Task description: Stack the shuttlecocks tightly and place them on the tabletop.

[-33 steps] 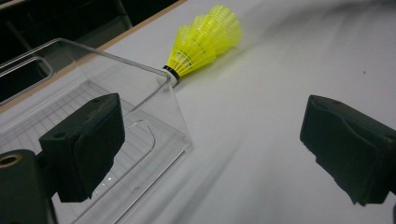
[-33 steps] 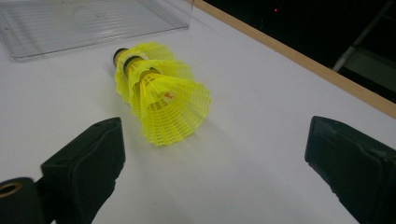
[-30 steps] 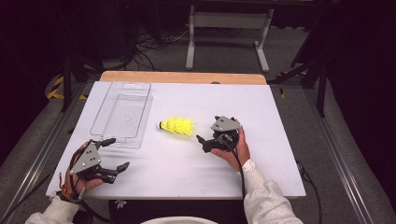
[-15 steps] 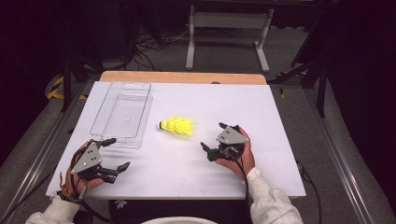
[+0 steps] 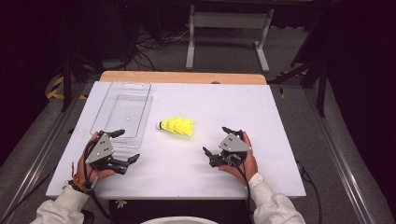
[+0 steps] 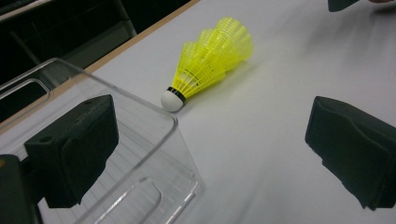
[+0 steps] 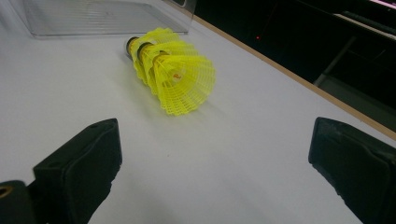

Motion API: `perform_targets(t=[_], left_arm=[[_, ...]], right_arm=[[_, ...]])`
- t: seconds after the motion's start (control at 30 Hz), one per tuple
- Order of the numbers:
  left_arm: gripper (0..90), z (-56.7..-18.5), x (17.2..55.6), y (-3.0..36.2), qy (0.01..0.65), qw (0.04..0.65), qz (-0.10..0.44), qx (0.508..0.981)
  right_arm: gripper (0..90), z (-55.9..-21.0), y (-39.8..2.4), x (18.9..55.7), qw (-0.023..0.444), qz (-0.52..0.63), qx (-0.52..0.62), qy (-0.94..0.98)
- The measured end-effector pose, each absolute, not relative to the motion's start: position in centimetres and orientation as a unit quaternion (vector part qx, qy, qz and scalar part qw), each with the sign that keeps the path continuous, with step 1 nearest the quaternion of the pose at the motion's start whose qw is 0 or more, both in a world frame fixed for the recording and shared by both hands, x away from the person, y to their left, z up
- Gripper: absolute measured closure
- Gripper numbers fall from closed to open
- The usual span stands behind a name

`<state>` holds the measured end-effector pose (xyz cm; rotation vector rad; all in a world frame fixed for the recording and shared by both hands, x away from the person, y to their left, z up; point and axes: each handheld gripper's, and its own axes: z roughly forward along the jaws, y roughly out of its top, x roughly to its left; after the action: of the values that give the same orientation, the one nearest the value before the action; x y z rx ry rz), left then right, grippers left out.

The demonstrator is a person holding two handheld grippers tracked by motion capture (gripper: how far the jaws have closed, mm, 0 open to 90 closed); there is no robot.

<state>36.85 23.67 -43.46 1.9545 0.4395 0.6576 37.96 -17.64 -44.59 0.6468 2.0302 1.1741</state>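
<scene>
— What's on the table around the work?

— A clear plastic tray lies in the upper left part of the white top in the high view, long side running away from the person. Its near end sits just beside the left gripper. In the left gripper view a corner of that tray rises at the lower left, in front of the left-hand jaw, so that jaw is seen through the plastic.

— Anything between the tongs and the yellow thing?

— Bare table only. The yellow shuttlecock stack lies on its side near the middle of the high view, white cork tip pointing toward the tray and just short of its edge, the skirt opening toward the right of the frame.

— And the tongs?

— Both spread wide, holding nothing. The left gripper is in the lower left, the stack up and to its right. The right gripper is lower right of the middle, the stack up and to its left, near but apart. In the right gripper view the open skirt faces the camera, above and between the two jaws.
</scene>
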Motion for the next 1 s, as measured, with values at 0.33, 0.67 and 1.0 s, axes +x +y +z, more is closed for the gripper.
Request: perform_targets(t=[0.33,0.67,1.0], left_arm=[[3.9,-42.5,38.1,22.4,0.171,0.508,0.274,0.799],[4.4,-42.6,38.5,21.9,0.180,0.534,0.250,0.787],[5.9,-43.4,37.8,21.8,0.183,0.537,0.242,0.787]], right_arm=[[3.8,-44.3,-17.7,37.8,0.353,0.460,0.251,0.775],[4.2,-44.2,-17.5,38.0,0.345,0.465,0.252,0.776],[4.2,-44.1,-16.8,38.8,0.324,0.471,0.256,0.780]])
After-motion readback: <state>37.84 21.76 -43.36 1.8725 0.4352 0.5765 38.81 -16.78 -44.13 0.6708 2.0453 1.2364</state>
